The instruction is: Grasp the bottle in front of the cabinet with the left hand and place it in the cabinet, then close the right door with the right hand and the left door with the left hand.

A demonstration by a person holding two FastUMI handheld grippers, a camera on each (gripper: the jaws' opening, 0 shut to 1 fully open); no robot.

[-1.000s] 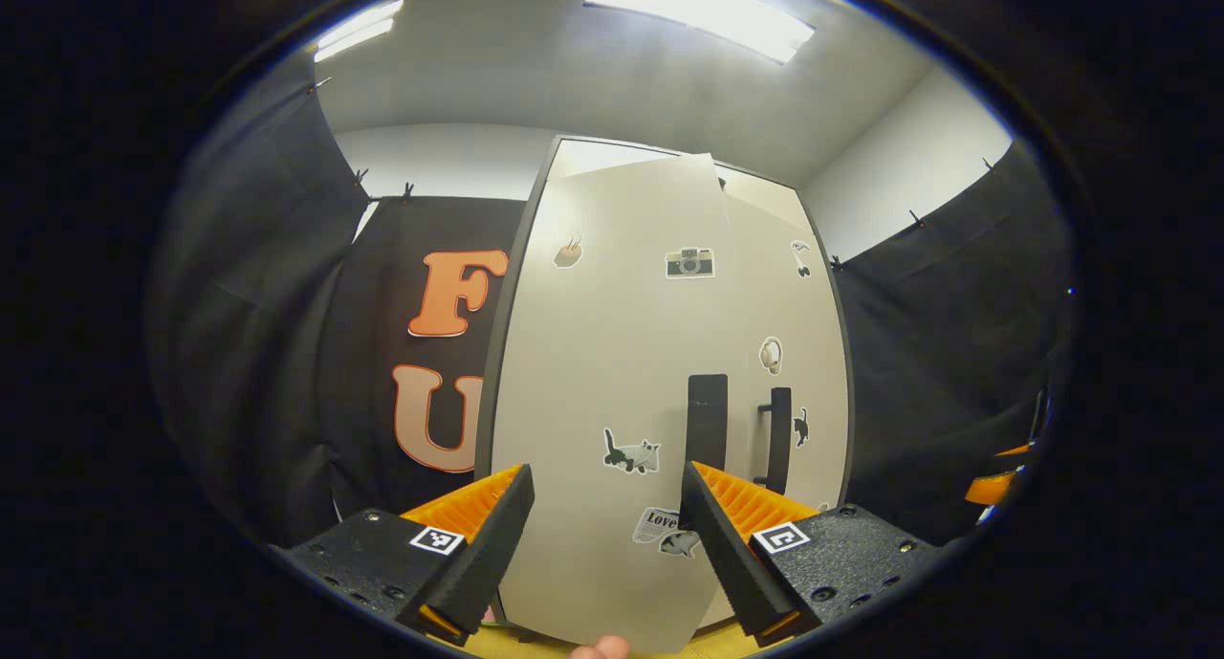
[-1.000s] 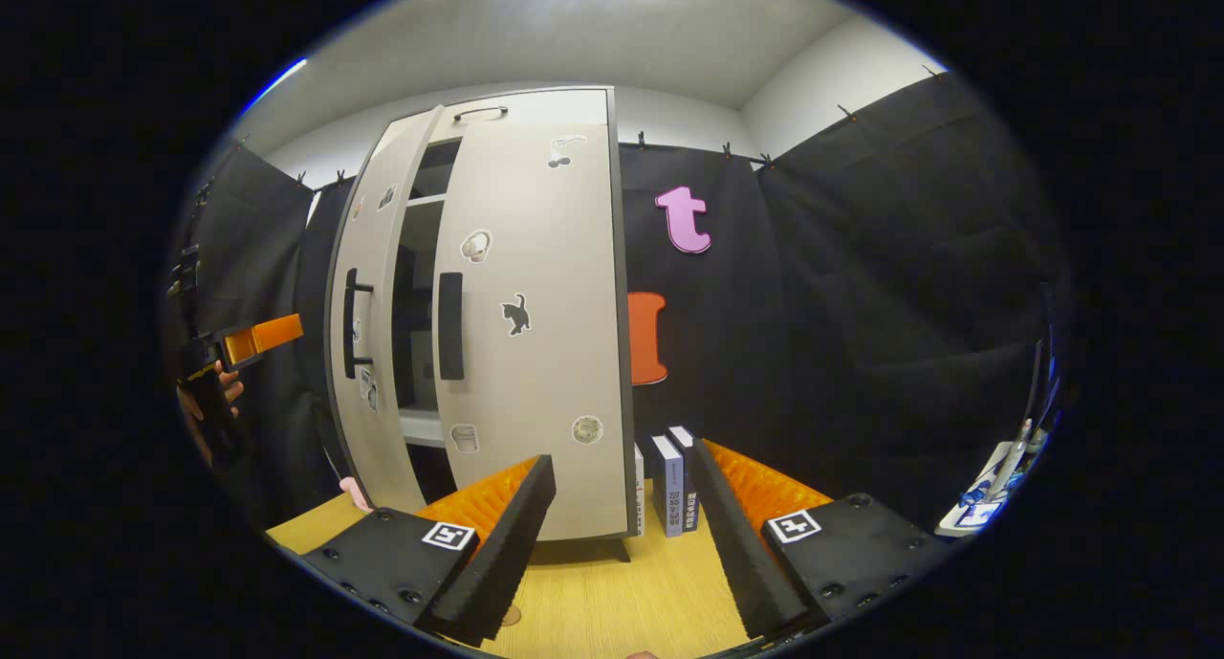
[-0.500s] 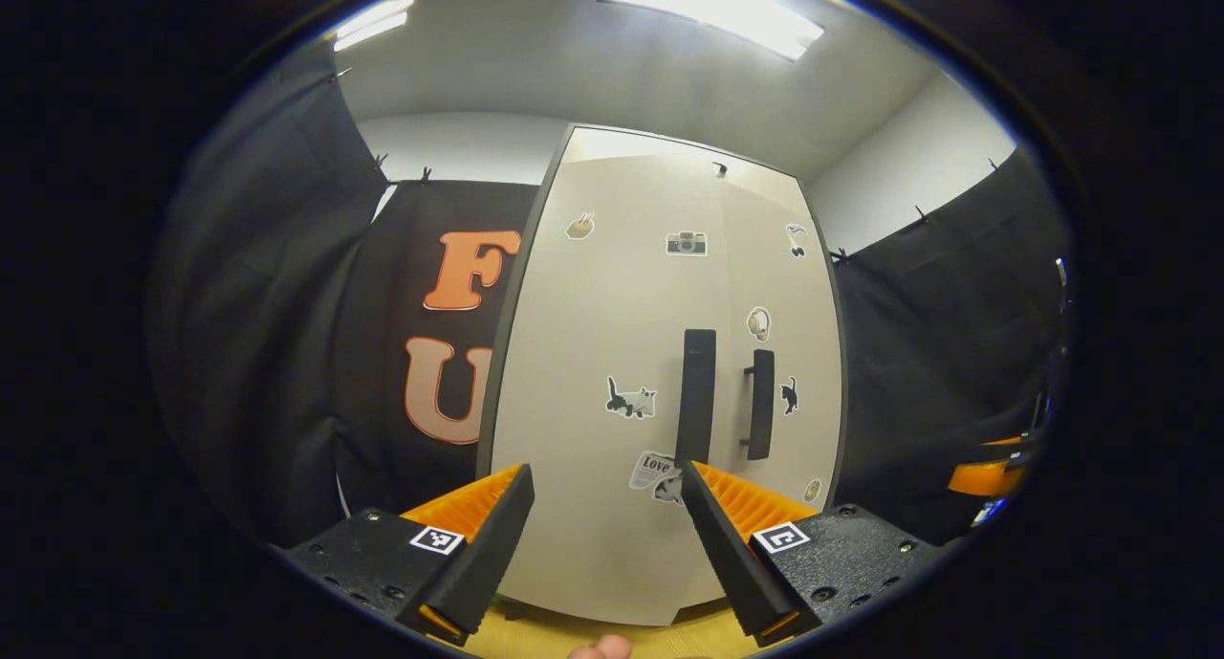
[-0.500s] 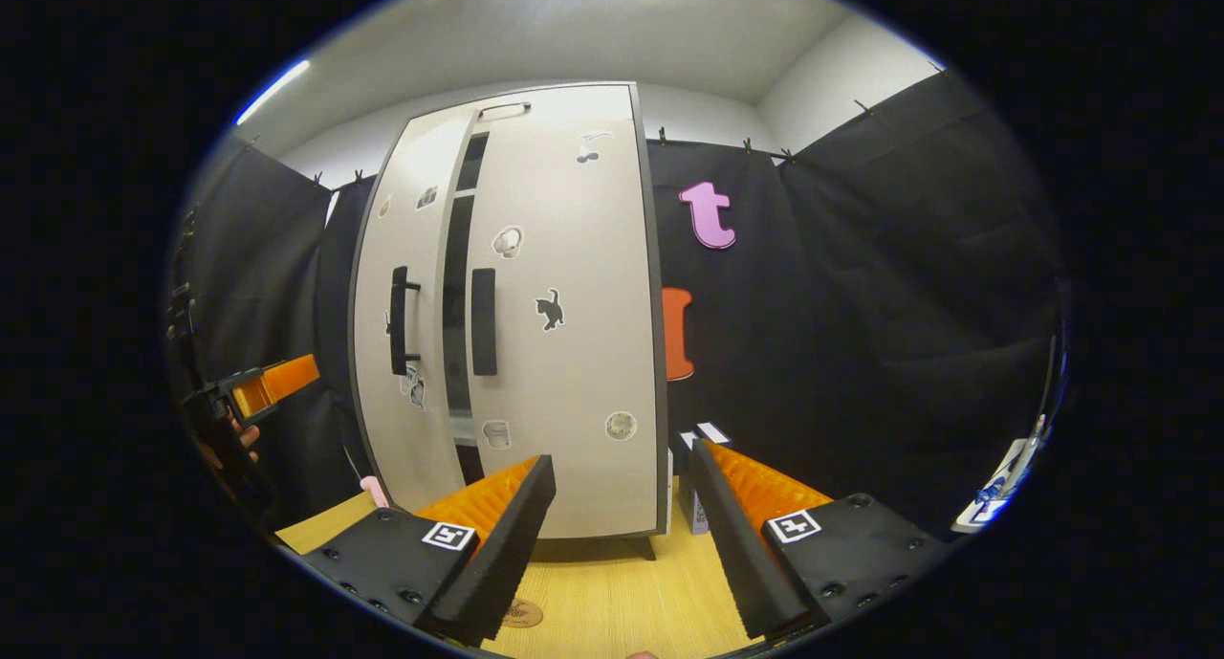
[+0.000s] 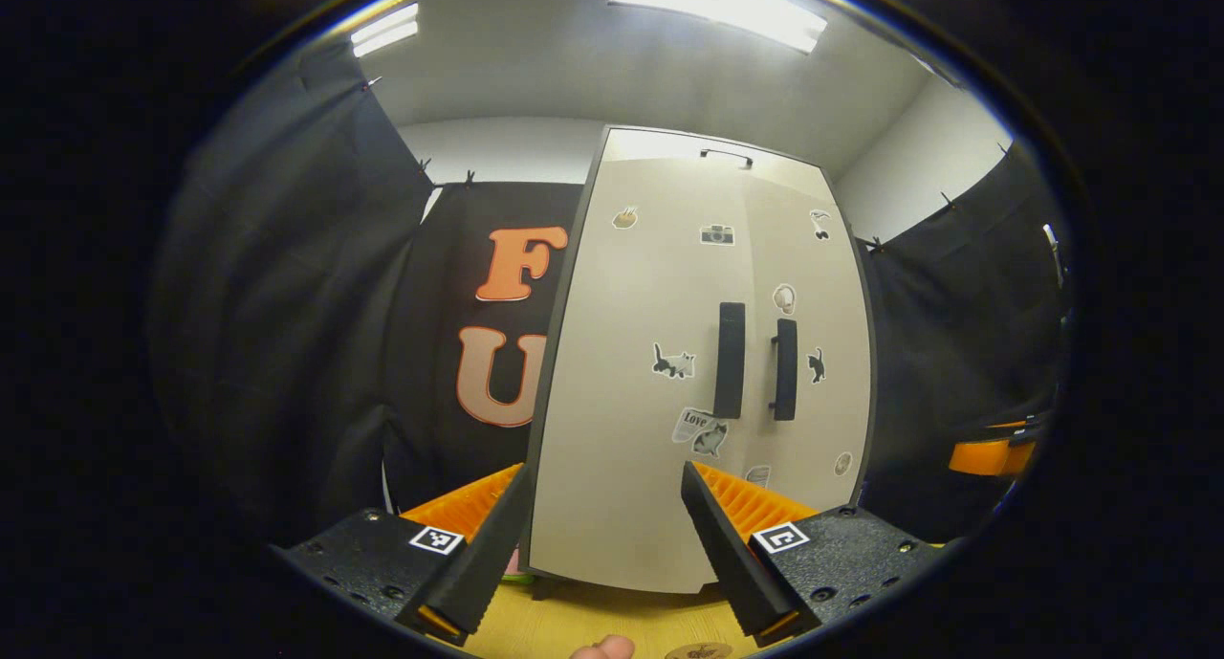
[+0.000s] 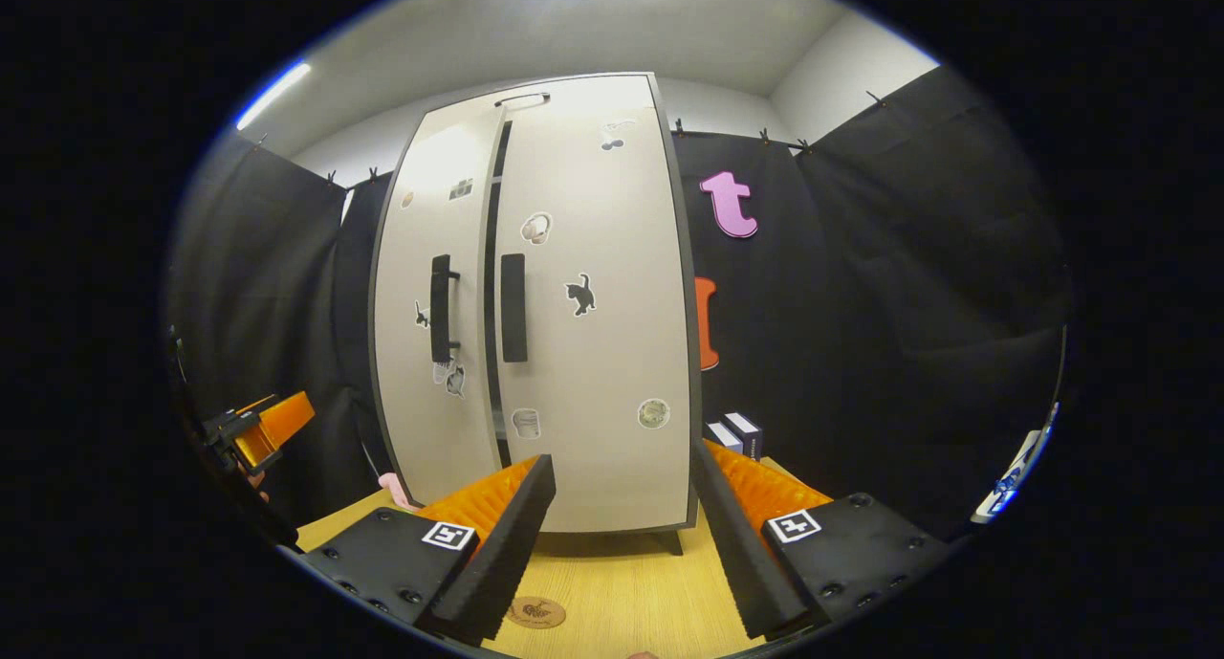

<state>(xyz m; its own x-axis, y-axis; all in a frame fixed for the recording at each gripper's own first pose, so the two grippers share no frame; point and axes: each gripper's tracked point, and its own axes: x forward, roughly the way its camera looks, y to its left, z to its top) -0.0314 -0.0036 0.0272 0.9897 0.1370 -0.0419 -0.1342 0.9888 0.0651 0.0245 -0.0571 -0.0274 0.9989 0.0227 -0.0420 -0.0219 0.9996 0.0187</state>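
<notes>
The pale cabinet [image 5: 660, 429] stands on the wooden table, and both of its sticker-covered doors lie flat against its front. The left door [image 6: 430, 209] and the right door [image 6: 593, 353] meet at a thin dark seam. Their black handles [image 5: 730, 360] [image 5: 784, 369] sit side by side. The doors hide the cabinet's inside. My left gripper [image 5: 598, 554] is open and held a little back from the left door, touching nothing. My right gripper [image 6: 622, 554] is open in front of the right door with nothing between its fingers. The left gripper [image 6: 258, 429] also appears far left in the right gripper view.
Two small boxes [image 6: 736, 434] stand on the table just right of the cabinet. A round coaster [image 6: 535, 611] lies on the wooden table [image 6: 622, 592] in front of it. A pink object [image 6: 394, 487] sits at the cabinet's left foot. Black cloth walls surround the booth.
The left door has swung from ajar to flat against the cabinet. Both grippers have drawn back from the cabinet, which now looks smaller in both views.
</notes>
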